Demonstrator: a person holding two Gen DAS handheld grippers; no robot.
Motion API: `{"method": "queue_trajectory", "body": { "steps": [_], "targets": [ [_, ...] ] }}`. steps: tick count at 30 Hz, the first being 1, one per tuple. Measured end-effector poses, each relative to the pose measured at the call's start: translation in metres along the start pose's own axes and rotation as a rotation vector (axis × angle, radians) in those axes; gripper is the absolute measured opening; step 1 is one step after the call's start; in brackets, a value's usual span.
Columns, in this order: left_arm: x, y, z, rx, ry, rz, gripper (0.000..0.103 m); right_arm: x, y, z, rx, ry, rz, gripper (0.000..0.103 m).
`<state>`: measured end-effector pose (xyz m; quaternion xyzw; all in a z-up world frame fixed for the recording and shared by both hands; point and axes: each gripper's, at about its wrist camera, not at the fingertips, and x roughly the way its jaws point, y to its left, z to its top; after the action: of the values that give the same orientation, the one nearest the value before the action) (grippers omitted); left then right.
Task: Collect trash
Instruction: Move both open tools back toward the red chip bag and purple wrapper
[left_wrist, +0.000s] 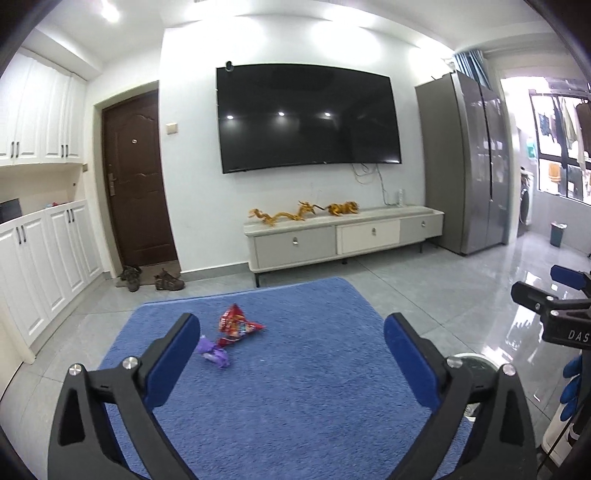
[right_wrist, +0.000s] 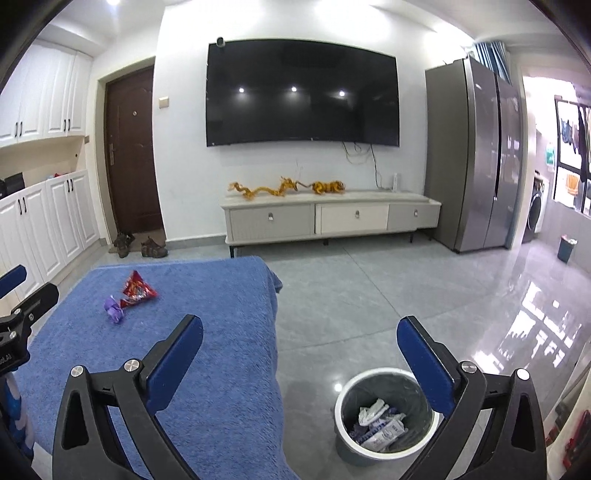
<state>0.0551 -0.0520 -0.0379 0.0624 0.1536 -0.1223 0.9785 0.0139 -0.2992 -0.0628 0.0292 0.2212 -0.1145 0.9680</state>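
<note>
Home, living room of apartment. Big dark television (left_wrist: 308, 116) fixed on white wall, low TV cabinet (left_wrist: 343, 236) with drawers under it, golden dragon figures (left_wrist: 282, 215) on top. Brown entrance door (left_wrist: 136, 181) at left, shoes (left_wrist: 151, 278) on floor just beside it. White cupboards (left_wrist: 44, 110) along left wall. Tall grey refrigerator (left_wrist: 467, 166) at right. Behind it bright balcony with hanging laundry (left_wrist: 565, 118) and washing machine (left_wrist: 526, 201). Grey glossy floor tiles (left_wrist: 436, 291).

The right finger hides most of the bin (left_wrist: 476, 363).
</note>
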Motion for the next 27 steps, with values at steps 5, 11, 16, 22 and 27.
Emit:
{"method": "queue_trajectory", "body": {
  "steps": [5,11,16,22,27],
  "targets": [
    [-0.012,0.012,-0.002,-0.017,-0.029,0.043,0.103,-0.010,0.008,0.003,-0.004,-0.031,0.016,0.103],
    [-0.023,0.020,-0.001,-0.040,-0.051,0.079,0.103,-0.020,0.016,0.004,-0.024,-0.053,0.051,0.103],
    [-0.031,0.027,-0.003,-0.050,-0.076,0.115,0.103,-0.027,0.026,0.003,-0.024,-0.056,0.092,0.103],
    [-0.029,0.043,-0.006,-0.060,-0.086,0.191,0.103,-0.031,0.029,0.006,-0.024,-0.060,0.102,0.103],
    [-0.024,0.059,-0.009,-0.073,-0.057,0.212,0.103,-0.027,0.030,0.006,-0.032,-0.060,0.104,0.103]
  ]
}}
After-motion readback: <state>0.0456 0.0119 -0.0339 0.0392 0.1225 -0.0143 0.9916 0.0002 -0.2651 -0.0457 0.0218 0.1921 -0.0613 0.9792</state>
